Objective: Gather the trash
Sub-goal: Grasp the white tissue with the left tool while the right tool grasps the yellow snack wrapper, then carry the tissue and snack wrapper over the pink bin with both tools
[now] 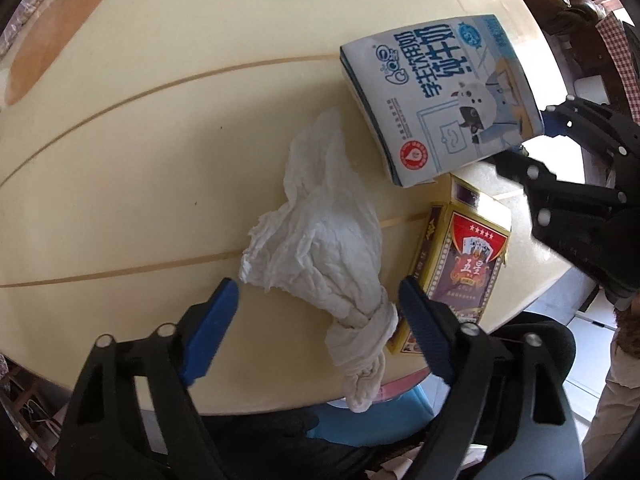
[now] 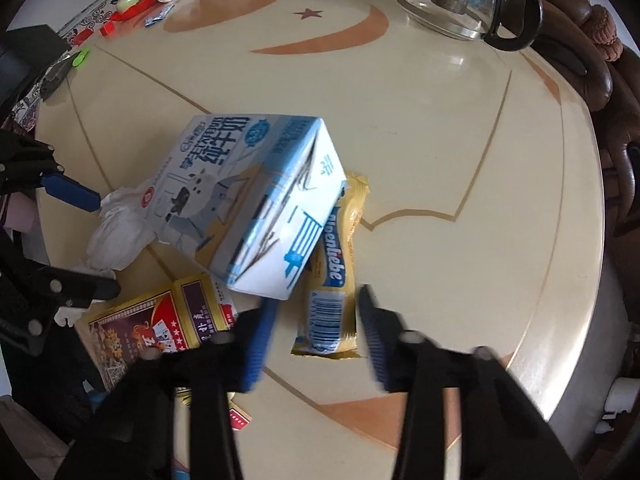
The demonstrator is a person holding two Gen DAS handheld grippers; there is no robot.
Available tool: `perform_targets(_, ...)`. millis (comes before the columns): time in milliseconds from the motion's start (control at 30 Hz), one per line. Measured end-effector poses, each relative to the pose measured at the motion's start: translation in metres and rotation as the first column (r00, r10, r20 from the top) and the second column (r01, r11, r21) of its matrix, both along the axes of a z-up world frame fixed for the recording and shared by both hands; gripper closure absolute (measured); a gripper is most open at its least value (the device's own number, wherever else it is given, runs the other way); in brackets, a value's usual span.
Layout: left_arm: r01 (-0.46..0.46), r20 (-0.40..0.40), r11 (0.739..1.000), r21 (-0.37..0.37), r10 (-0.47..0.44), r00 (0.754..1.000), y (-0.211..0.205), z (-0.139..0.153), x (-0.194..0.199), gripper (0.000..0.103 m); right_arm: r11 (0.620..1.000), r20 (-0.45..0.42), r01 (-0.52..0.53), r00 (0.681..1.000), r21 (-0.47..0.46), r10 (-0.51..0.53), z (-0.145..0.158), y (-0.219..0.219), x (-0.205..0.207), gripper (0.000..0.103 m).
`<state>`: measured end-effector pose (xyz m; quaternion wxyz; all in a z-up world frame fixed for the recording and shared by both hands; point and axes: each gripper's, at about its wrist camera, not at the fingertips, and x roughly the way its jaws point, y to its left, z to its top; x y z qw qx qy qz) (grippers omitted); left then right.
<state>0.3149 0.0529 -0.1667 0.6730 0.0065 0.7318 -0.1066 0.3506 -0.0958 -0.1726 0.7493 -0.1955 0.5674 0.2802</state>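
left gripper [image 1: 318,312] jaws wide apart around tissue [image 1: 320,240], low middle | right gripper [image 2: 316,336] jaws apart, near candy wrapper [image 2: 332,276] | tip: squeeze tissue's twisted end, skip card box [image 1: 460,260]

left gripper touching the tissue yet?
Apart. The left wrist view shows the left gripper open, jaws straddling the crumpled tissue, with bare table visible between each blue pad and the tissue.
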Motion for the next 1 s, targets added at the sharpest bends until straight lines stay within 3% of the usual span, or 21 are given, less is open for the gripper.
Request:
perform_targets(133, -0.005, 0.010, 1.000, -0.006, 0.005, 1.000, -0.005, 0.007, 0.003, 0.043, 1.000, 0.017, 0.015, 1.000, -0.014, -0.014, 0.001, -0.003, -0.005, 0.078)
perform_targets(300, -0.015, 0.002, 0.999, -0.039, 0.015, 1.000, -0.005, 0.013, 0.001, 0.069, 0.998, 0.053, 0.050, 0.997, -0.026, -0.049, 0.009, -0.009, -0.010, 0.078)
perform_targets(433, -0.008, 0.014, 1.000, -0.029, 0.008, 1.000, 0.002, 0.019, -0.001, 0.079, 0.996, 0.067, 0.087, 0.994, -0.026, -0.085, 0.018, -0.019, -0.009, 0.078)
perform_targets(733, -0.034, 0.030, 0.999, -0.024, 0.035, 0.999, 0.013, 0.032, -0.010, 0.085, 0.987, 0.076, 0.157, 0.985, -0.031, -0.155, 0.024, -0.040, -0.019, 0.078)
perform_targets(1000, -0.054, 0.077, 0.998, -0.019, 0.055, 0.996, 0.027, 0.051, -0.026, 0.086, 0.983, 0.126, 0.185, 0.975, -0.022, -0.181, 0.058, -0.053, -0.041, 0.078)
